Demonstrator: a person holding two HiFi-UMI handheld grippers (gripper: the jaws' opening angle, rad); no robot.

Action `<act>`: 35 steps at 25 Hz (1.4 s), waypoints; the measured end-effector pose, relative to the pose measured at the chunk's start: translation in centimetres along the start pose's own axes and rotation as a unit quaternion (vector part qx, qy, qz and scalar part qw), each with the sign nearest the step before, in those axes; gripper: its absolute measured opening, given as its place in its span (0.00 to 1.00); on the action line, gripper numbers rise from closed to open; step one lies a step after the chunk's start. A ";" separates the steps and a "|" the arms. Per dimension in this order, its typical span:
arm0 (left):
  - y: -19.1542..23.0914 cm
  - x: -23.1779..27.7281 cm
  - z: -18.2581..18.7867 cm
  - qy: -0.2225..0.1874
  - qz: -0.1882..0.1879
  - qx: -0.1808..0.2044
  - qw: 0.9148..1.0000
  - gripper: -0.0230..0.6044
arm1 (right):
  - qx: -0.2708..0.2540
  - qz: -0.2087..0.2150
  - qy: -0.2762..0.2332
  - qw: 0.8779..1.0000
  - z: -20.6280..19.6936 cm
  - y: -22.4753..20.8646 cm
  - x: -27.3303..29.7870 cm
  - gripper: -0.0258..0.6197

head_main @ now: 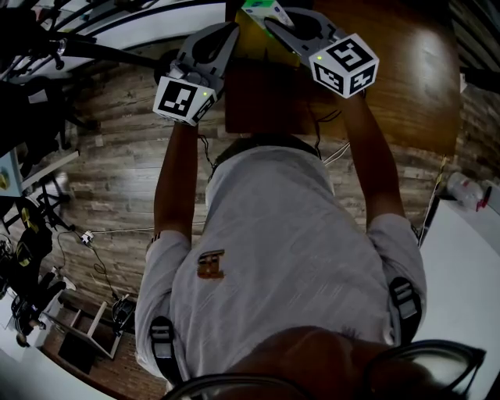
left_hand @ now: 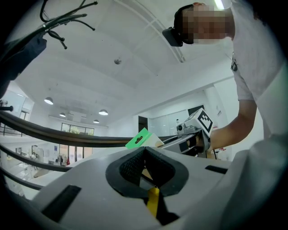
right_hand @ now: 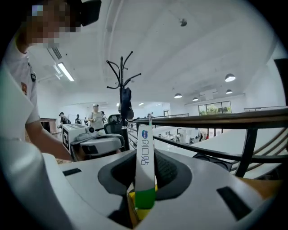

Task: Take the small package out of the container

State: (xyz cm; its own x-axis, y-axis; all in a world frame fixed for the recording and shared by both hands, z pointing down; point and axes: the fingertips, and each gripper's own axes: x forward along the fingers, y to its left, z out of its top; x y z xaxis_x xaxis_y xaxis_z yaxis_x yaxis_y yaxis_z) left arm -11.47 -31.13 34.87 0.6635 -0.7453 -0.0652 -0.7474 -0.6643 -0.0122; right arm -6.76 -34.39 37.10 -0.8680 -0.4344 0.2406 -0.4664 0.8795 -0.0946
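In the right gripper view, my right gripper (right_hand: 146,158) is shut on the small package (right_hand: 145,148), a thin white strip with a green end that stands upright between the pads. The head view shows the package's green tab (head_main: 262,9) at the top, sticking out of the right gripper (head_main: 291,25). Beside it, the left gripper (head_main: 233,33) is raised to about the same height. Between them lies the yellow container (head_main: 250,37). In the left gripper view, the left gripper (left_hand: 145,150) has its tips together with a thin yellow edge (left_hand: 153,202) between the pads. The package's green tab (left_hand: 142,138) shows beyond it.
A dark brown box top (head_main: 266,98) lies under the grippers, and a round wooden table (head_main: 391,70) is to the right. A white table (head_main: 469,266) with a bottle (head_main: 466,190) is at the right edge. A coat rack (right_hand: 122,90), a railing (right_hand: 225,119) and several people (right_hand: 95,117) stand beyond.
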 end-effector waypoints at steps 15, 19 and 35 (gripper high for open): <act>-1.8 -0.9 2.7 -0.034 0.001 0.001 0.999 0.07 | -0.015 0.017 -0.154 0.988 4.2 3.5 -3.8 0.19; -2.5 -1.4 3.0 -0.040 -0.001 0.003 0.999 0.07 | -0.013 0.020 -0.174 0.984 4.2 4.6 -4.4 0.19; -2.3 -1.7 3.4 -0.047 0.002 0.004 0.999 0.07 | -0.010 0.012 -0.194 0.981 3.9 4.7 -4.5 0.19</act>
State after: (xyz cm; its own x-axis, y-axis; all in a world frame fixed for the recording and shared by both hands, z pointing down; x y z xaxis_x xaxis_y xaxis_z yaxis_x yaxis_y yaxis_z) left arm -11.01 -28.12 31.65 0.6541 -0.7396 -0.1583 -0.7511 -0.6599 -0.0205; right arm -5.66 -29.06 31.85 -0.8803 -0.4507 -0.1482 -0.4442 0.8927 -0.0764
